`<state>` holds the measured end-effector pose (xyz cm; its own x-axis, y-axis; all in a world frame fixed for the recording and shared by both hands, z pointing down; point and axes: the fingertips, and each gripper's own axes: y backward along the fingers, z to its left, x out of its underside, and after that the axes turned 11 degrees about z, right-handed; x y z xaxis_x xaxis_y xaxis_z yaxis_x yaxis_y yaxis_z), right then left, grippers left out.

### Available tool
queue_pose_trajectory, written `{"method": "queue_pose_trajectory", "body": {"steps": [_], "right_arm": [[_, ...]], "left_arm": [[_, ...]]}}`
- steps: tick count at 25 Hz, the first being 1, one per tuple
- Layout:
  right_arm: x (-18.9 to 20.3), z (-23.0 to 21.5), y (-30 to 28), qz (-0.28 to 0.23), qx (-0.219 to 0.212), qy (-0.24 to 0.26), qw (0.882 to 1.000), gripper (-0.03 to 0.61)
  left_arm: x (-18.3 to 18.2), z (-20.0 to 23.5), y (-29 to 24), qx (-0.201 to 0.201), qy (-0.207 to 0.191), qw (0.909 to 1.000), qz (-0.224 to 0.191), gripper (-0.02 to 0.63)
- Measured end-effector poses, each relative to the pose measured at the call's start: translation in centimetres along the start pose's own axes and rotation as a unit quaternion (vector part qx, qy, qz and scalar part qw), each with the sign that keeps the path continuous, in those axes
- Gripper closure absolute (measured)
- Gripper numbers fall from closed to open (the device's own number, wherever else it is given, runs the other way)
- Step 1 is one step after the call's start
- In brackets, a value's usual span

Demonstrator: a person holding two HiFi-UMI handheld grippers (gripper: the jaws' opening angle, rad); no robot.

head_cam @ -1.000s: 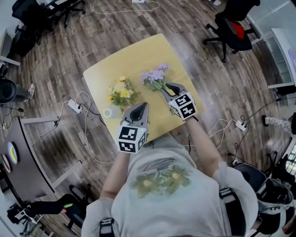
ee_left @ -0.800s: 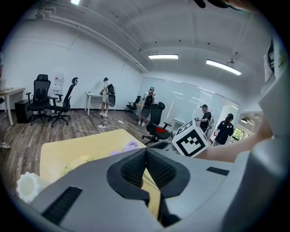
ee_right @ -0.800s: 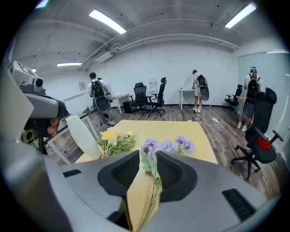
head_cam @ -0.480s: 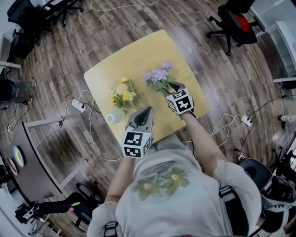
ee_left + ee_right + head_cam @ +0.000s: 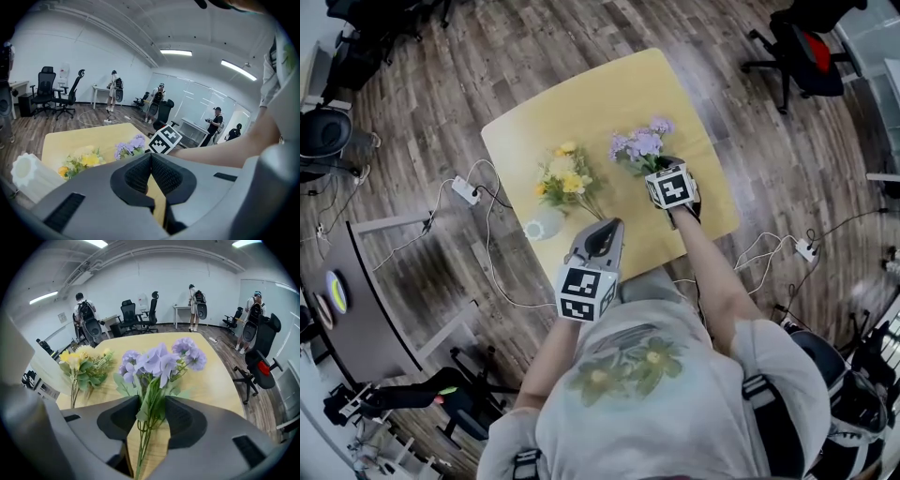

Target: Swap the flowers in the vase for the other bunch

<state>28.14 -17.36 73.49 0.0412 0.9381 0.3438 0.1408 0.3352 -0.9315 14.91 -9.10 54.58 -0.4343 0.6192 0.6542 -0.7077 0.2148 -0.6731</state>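
A purple bunch (image 5: 640,145) (image 5: 159,359) lies on the yellow table (image 5: 581,103) at its right side. My right gripper (image 5: 663,169) (image 5: 151,411) sits low over its stems. The jaws have just been opening and now stand apart, with the stems loose between them. A yellow bunch (image 5: 565,180) (image 5: 82,362) lies to the left with its stems bare. The white vase (image 5: 541,226) (image 5: 29,171) stands beside it near the table's front left edge and looks empty. My left gripper (image 5: 605,228) (image 5: 151,157) hovers over the front edge, shut on nothing.
A power strip (image 5: 466,190) with cables lies on the wooden floor left of the table. Office chairs (image 5: 806,56) stand at the back right and a dark desk (image 5: 347,309) at the left. Several people (image 5: 86,315) stand about the room.
My right gripper has sunk toward the table with the purple bunch, and its jaws have parted around the stems. My left gripper has dropped a little.
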Motion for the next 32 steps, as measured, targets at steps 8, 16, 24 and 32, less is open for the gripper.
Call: {"method": "queue_pose_trajectory", "body": {"steps": [8,16,24,32], "right_arm": [[0.0,0.9,-1.9,0.023,0.001,0.014,1.0,0.455],[0.3,1.2,-0.9,0.011,0.002,0.014,1.0,0.52],[0.0,1.8,1.3,-0.023,-0.002,-0.001,1.0,0.522],[-2.1,3.7,5.9,-0.083,-0.003,0.003,0.997,0.523]], "left_arm": [[0.9,1.2,0.6,-0.005,0.011,0.9999,0.0,0.595],[1.6,1.5,1.2,-0.008,0.016,0.9998,-0.004,0.595],[3.1,1.6,2.4,-0.011,0.024,0.9996,-0.008,0.595],[3.4,1.7,4.5,-0.014,0.025,0.9993,-0.024,0.595]]}}
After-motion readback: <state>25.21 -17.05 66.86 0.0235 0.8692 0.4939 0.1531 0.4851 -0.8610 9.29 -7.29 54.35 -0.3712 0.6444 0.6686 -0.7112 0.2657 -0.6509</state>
